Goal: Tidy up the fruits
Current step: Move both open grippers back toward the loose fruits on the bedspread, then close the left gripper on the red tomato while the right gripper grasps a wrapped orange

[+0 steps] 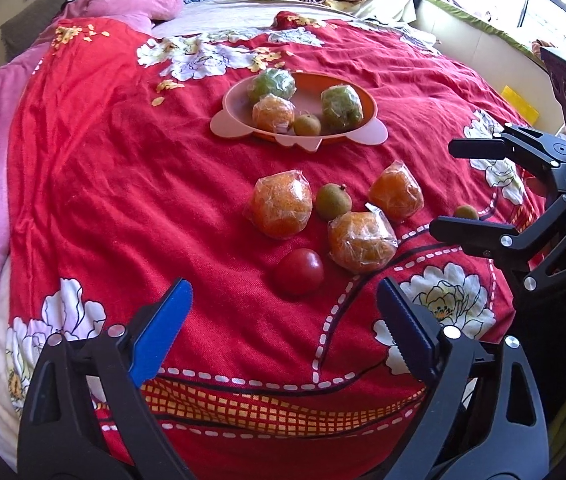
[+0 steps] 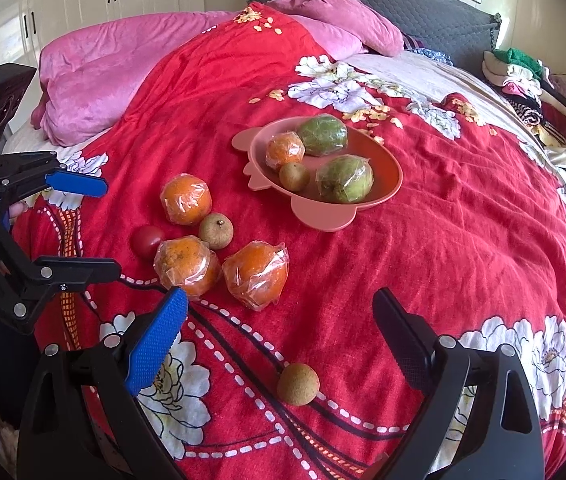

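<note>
A pink plate (image 1: 231,124) (image 2: 323,216) on the red bedspread holds two wrapped green fruits (image 1: 271,84) (image 2: 345,180), a wrapped orange (image 1: 273,113) and a small brown fruit (image 1: 307,125). Nearer lie three wrapped oranges (image 1: 281,206) (image 1: 363,242) (image 1: 397,196), a brown fruit (image 1: 333,201) and a red tomato (image 1: 298,271). My left gripper (image 1: 285,328) is open and empty just short of the tomato. My right gripper (image 2: 279,332) is open and empty, with a brown fruit (image 2: 298,384) lying between its fingers on the spread.
A pink quilt (image 2: 95,80) and pillow (image 2: 343,24) lie at the head of the bed. Folded clothes (image 2: 523,80) are piled at the far side. Each gripper shows in the other's view, the right (image 1: 455,188) and the left (image 2: 95,228).
</note>
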A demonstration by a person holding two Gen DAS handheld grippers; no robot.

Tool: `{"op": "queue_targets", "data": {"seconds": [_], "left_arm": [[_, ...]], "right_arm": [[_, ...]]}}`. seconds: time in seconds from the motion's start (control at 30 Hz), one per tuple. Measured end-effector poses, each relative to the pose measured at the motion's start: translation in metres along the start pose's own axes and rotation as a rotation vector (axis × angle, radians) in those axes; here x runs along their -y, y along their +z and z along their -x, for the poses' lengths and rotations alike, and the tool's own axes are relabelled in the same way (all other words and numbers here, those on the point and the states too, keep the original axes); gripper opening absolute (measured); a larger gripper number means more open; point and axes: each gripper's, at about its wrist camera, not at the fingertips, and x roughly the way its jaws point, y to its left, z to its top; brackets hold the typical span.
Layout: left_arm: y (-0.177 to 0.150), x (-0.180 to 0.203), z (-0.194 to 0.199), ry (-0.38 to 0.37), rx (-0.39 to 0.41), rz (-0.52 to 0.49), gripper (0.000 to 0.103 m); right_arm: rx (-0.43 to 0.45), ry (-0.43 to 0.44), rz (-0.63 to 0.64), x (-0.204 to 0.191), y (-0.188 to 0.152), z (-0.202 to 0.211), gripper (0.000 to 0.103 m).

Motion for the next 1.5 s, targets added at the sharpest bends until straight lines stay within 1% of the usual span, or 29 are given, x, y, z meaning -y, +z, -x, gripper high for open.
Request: {"op": "queue_targets", "data": {"seconds": [0.07, 0.1, 0.13, 0.17, 0.23, 0.27, 0.3, 0.37, 0.4, 0.47, 0.53, 0.6, 0.63, 0.8, 0.87, 0.97, 1.07, 1.13, 1.2, 1.23, 1.27, 1.4, 1.43, 1.5], "left_arm": [[0.001, -0.001, -0.003, -0.004, -0.014, -0.003, 0.076], [0.002, -0.001, -0.005, -0.007, -0.019, -0.005, 0.074], [0.002, -0.002, -0.007, -0.012, -0.026, -0.007, 0.072], [0.002, -0.002, -0.008, -0.014, -0.029, -0.007, 0.067], [0.003, -0.002, -0.011, -0.03, -0.035, -0.009, 0.064], [0.003, -0.002, -0.011, -0.032, -0.038, -0.012, 0.062], [0.004, -0.001, -0.013, -0.036, -0.04, -0.017, 0.062], [0.006, 0.0, -0.014, -0.043, -0.04, -0.023, 0.057], [0.007, 0.001, -0.015, -0.047, -0.041, -0.028, 0.057], [0.008, 0.001, -0.017, -0.054, -0.045, -0.036, 0.051], [0.01, 0.001, -0.02, -0.063, -0.053, -0.038, 0.048], [0.011, 0.0, -0.023, -0.073, -0.055, -0.033, 0.047], [0.011, -0.001, -0.024, -0.08, -0.056, -0.031, 0.044], [0.01, -0.002, -0.028, -0.095, -0.064, -0.03, 0.044], [0.01, -0.003, -0.029, -0.101, -0.067, -0.03, 0.043], [0.008, -0.003, -0.033, -0.101, -0.076, -0.04, 0.042], [0.008, -0.003, -0.036, -0.105, -0.081, -0.041, 0.041], [0.008, -0.004, -0.038, -0.1, -0.082, -0.041, 0.037], [0.008, -0.004, -0.038, -0.102, -0.082, -0.038, 0.036], [0.008, -0.004, -0.039, -0.094, -0.08, -0.042, 0.032], [0.009, -0.003, -0.039, -0.091, -0.08, -0.046, 0.03], [0.01, -0.005, -0.039, -0.104, -0.08, -0.037, 0.025], [0.011, -0.006, -0.037, -0.113, -0.08, -0.033, 0.022], [0.012, -0.006, -0.035, -0.129, -0.078, -0.023, 0.022]], "right_arm": [[-0.007, 0.001, -0.002, 0.002, 0.0, -0.004, 0.088], [-0.011, 0.002, -0.005, 0.003, 0.0, -0.007, 0.08], [-0.015, 0.0, -0.008, 0.003, 0.0, -0.008, 0.078], [-0.019, -0.003, -0.01, 0.004, 0.0, -0.01, 0.078], [-0.021, 0.006, -0.01, 0.004, 0.0, -0.013, 0.071], [-0.023, 0.012, -0.006, 0.004, 0.0, -0.014, 0.07], [-0.024, 0.02, -0.003, 0.003, 0.0, -0.015, 0.067], [-0.03, 0.033, 0.003, 0.002, 0.001, -0.02, 0.062], [-0.035, 0.037, 0.006, 0.002, 0.001, -0.022, 0.058], [-0.041, 0.052, 0.011, 0.001, 0.002, -0.026, 0.054], [-0.045, 0.065, 0.017, 0.0, 0.004, -0.03, 0.05], [-0.053, 0.075, 0.025, -0.002, 0.006, -0.036, 0.048], [-0.054, 0.077, 0.027, -0.002, 0.006, -0.038, 0.047], [-0.05, 0.1, 0.018, -0.002, 0.011, -0.045, 0.038], [-0.046, 0.108, 0.013, -0.001, 0.013, -0.048, 0.037], [-0.036, 0.136, -0.029, 0.004, 0.013, -0.048, 0.036], [-0.027, 0.142, -0.048, 0.007, 0.013, -0.044, 0.036], [-0.025, 0.142, -0.061, 0.009, 0.012, -0.042, 0.036], [-0.02, 0.14, -0.078, 0.012, 0.012, -0.039, 0.036], [-0.015, 0.141, -0.09, 0.014, 0.012, -0.037, 0.036], [-0.013, 0.139, -0.096, 0.015, 0.011, -0.036, 0.036], [0.008, 0.14, -0.117, 0.019, 0.012, -0.028, 0.036], [0.014, 0.138, -0.121, 0.02, 0.013, -0.025, 0.036], [0.028, 0.139, -0.13, 0.022, 0.014, -0.02, 0.036]]}}
